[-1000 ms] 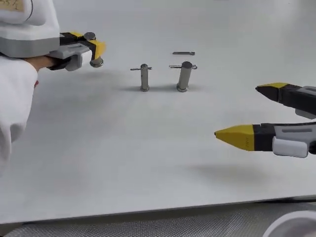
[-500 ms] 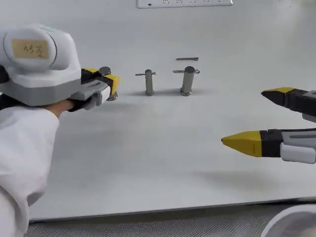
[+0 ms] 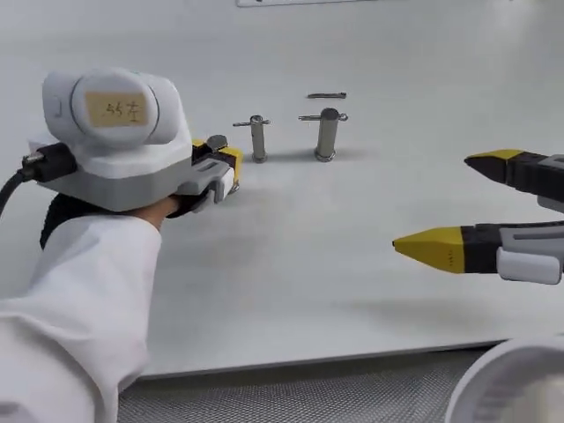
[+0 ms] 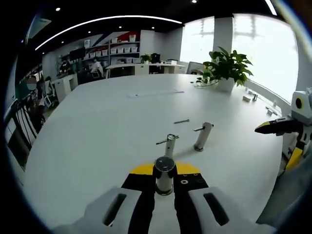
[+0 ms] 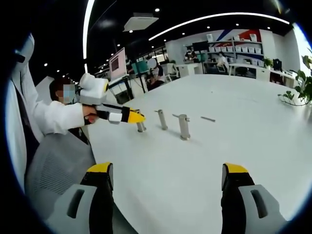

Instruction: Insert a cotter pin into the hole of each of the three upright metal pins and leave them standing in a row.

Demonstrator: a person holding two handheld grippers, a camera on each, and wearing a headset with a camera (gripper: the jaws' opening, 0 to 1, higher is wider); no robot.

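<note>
The ceiling lamps [image 5: 157,9] light the white table [image 3: 291,264] bright and even. Ahead of the jaws the metal pins [image 3: 327,137] throw short, soft shadows. Far beyond the jaws in the left gripper view the windows [image 4: 263,44] glare white. Both gripper views bend at the edges.

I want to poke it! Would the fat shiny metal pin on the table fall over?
Probably, if nudged high: the thick upright metal pin is tall on a small foot. It looks solid, so likely stiff and heavy. The thin wire cotter pin through its top should stop it rolling far.
</note>
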